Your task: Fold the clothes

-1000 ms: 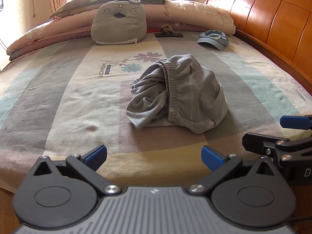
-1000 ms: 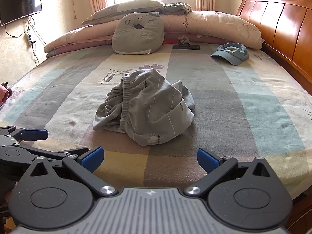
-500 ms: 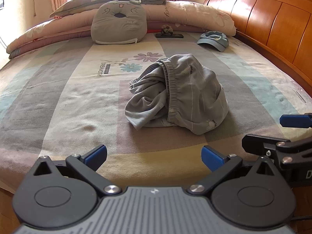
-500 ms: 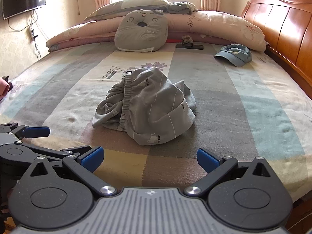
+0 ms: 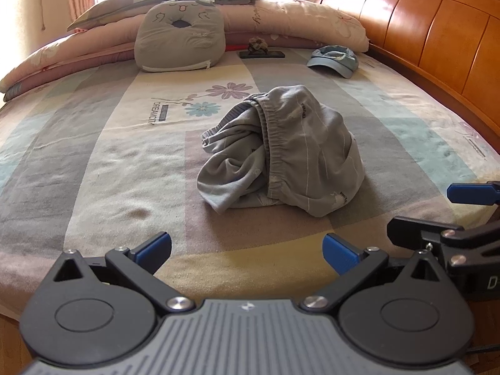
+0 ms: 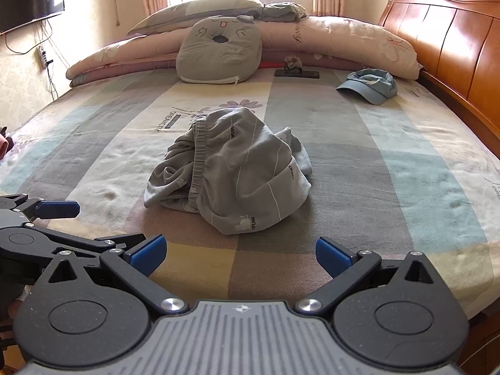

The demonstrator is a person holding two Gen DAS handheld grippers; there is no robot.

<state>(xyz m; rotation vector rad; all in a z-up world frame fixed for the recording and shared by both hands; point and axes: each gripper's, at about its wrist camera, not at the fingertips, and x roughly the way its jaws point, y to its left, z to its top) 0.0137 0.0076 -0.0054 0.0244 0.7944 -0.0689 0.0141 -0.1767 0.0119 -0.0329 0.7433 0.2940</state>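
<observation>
A crumpled pair of grey shorts with an elastic waistband lies in a heap in the middle of the bed. My left gripper is open at the bed's near edge, short of the heap, nothing between its blue fingertips. My right gripper is also open and empty, just in front of the heap. Each gripper shows at the edge of the other's view: the right one at the right, the left one at the left.
The patchwork bedspread covers the bed. At the far end are a grey face cushion, rolled quilts, a blue cap and a dark phone with a small ornament. A wooden headboard runs along the right.
Both grippers have moved slightly forward toward the heap of shorts. Both stay open and the shorts have not moved.
</observation>
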